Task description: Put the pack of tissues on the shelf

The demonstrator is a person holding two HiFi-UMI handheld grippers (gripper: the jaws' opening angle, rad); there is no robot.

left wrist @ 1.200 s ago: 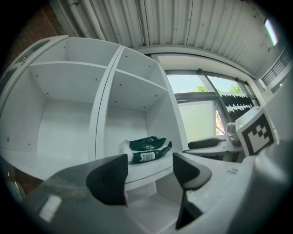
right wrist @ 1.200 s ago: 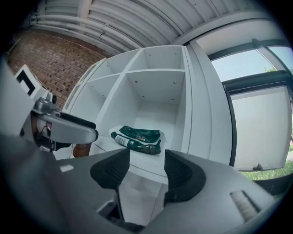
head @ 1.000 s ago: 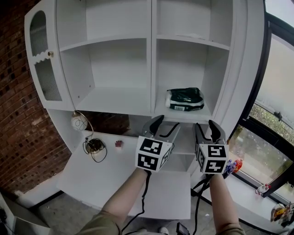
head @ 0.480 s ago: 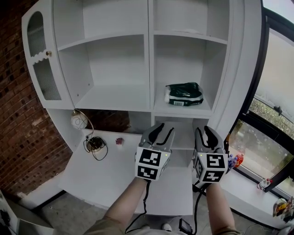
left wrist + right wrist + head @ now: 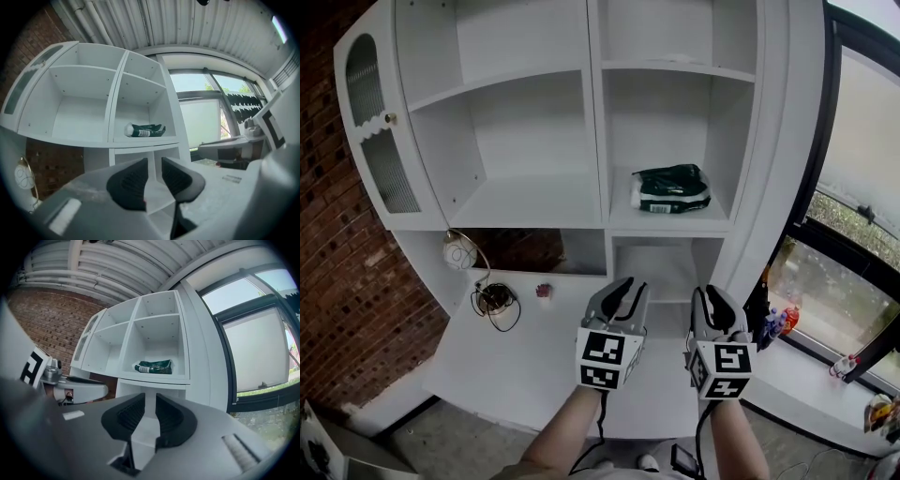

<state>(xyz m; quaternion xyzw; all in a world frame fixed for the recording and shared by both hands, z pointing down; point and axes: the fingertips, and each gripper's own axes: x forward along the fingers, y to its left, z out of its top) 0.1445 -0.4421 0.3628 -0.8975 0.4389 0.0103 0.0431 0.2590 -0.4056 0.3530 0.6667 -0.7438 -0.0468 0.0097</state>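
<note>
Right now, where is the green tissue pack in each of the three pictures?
Head view: pack of tissues right of centre, in the right-hand compartment.
Left gripper view: pack of tissues mid-picture, above the jaws.
Right gripper view: pack of tissues mid-picture, above the jaws.
Shared landmark: upright divider just left of it.

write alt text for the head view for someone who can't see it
A dark green pack of tissues lies in a right-hand compartment of a white shelf unit. Below it, a person holds the left gripper and right gripper side by side, both empty, their jaws having just been closing.
</note>
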